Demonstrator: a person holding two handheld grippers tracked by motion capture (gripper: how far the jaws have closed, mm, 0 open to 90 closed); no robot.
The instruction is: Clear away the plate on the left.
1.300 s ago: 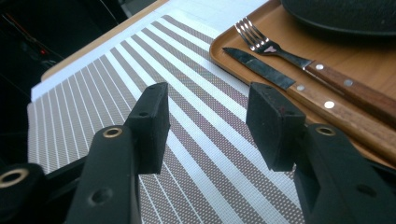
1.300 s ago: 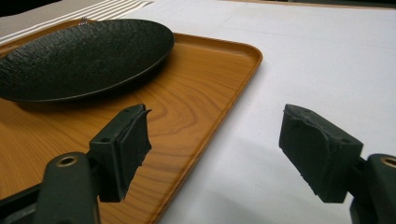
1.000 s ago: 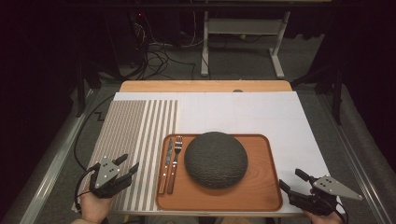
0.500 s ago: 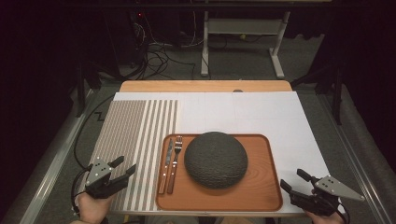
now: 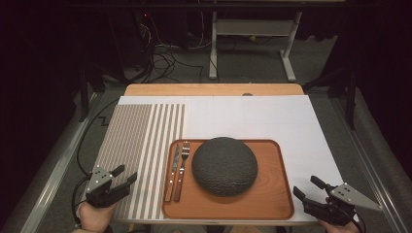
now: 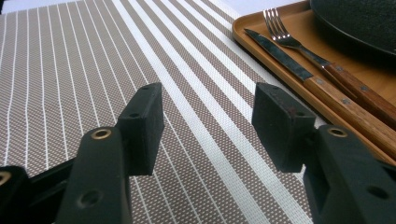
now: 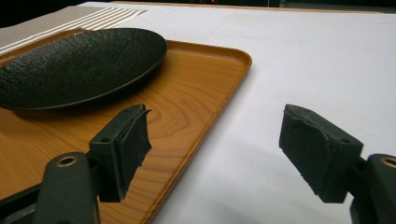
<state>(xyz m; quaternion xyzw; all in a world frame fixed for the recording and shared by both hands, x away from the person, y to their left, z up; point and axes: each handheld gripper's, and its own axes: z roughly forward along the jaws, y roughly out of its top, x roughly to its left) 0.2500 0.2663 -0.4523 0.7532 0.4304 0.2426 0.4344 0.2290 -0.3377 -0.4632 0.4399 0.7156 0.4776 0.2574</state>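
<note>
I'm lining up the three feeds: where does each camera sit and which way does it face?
High view: above the near edge, looking forward and down; both hands, left gripper, right gripper.
Left gripper view: over the striped mat, facing knife and fork; own jaws open.
Right gripper view: faces the tray; own jaws open.
Shared: black plate.

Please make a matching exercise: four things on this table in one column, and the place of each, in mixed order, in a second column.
Things:
1. knife
2. fork
3. black plate
4. striped placemat

Places:
A. middle of the wooden tray
B. on the table, left of the tray
C. at the tray's left edge
D. between knife and plate

Pairs: 1-C, 2-D, 3-A, 4-B
</note>
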